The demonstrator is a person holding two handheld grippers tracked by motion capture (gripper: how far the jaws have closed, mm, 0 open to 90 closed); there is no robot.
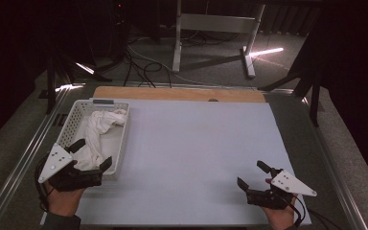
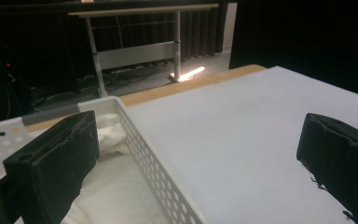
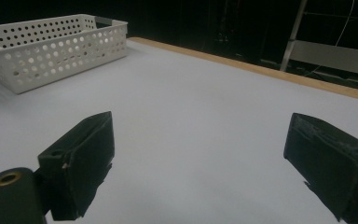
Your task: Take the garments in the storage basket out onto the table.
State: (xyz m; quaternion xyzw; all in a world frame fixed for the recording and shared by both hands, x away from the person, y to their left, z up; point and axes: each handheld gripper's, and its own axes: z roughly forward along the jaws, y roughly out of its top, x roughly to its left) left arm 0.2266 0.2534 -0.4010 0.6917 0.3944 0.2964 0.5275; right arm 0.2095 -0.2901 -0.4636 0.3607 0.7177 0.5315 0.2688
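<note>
now | cloth [image 1: 98, 132] in basket [image 1: 123, 143] | left hand-held gripper [image 1: 92, 154] above (jaws apart)

Dim room, dark surroundings, white table mat [image 1: 196, 158] evenly lit, floor glare streaks, soft focus

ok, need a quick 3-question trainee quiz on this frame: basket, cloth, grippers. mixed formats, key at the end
1. True or false: the white cloth lies inside the white perforated basket.
2. Which gripper is at the basket's near end? A) left gripper B) right gripper C) both
3. Fill in: the jaws of both grippers stand ____ and hold nothing.

Key
1. True. The cloth is bunched in the basket, partly draped toward its near end.
2. A. In the left gripper view one jaw hangs over the cloth and the other outside the basket wall, over the white table sheet. The right gripper is over bare sheet at the near right.
3. open
</note>
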